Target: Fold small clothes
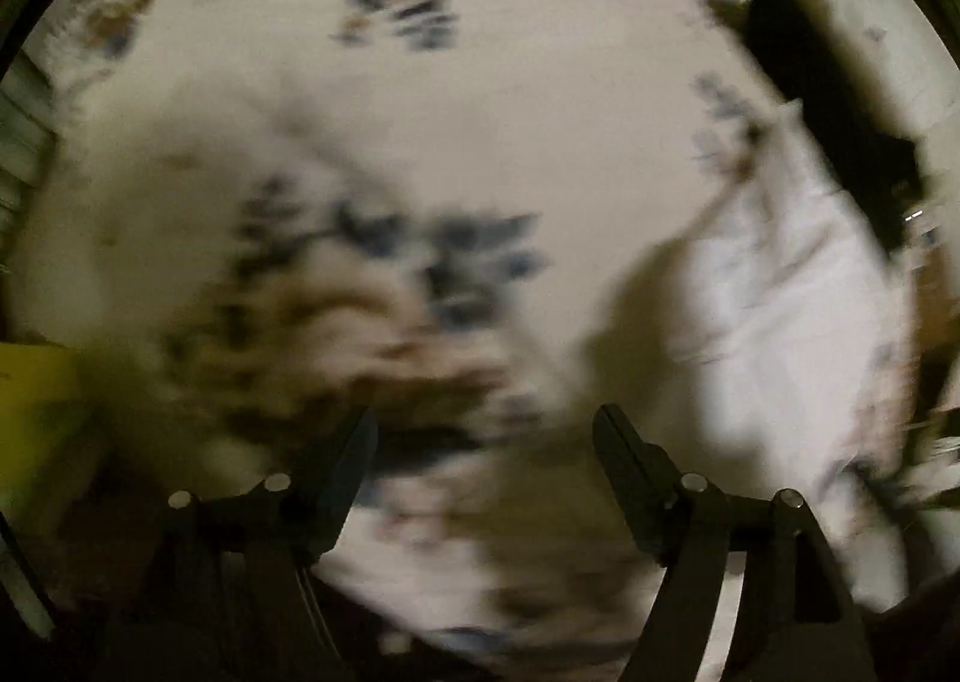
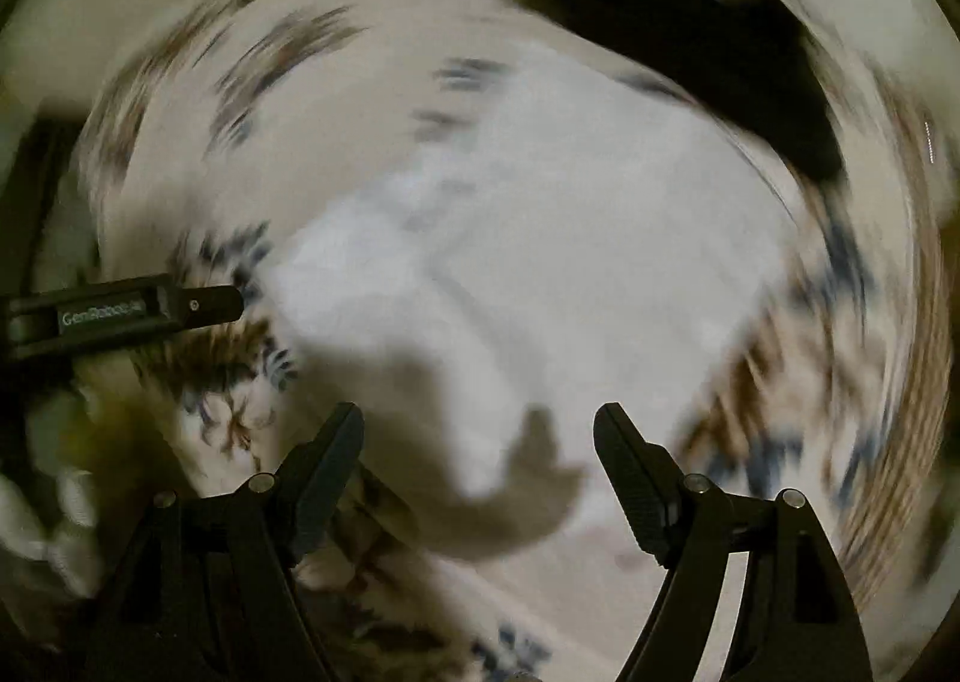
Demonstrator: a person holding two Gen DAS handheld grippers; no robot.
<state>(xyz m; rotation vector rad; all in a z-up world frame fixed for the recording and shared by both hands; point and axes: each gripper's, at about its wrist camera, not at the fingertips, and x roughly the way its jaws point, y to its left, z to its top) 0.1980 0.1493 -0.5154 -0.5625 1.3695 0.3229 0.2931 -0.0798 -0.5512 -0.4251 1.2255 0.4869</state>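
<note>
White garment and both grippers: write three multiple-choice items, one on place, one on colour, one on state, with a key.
1. In the left wrist view, where does the white garment lie?
A. at the right
B. at the left
C. at the top

2. What colours is the pattern on the sheet under it?
A. red and green
B. blue and brown
C. pink only

3. How does the right gripper stand?
A. shut on the garment
B. shut on nothing
C. open, nothing between its fingers

Key: A, the pale cloth fills the right side; B, blurred blue and brown sprigs show on cream; C, a wide gap shows between the fingers above the cloth.
</note>
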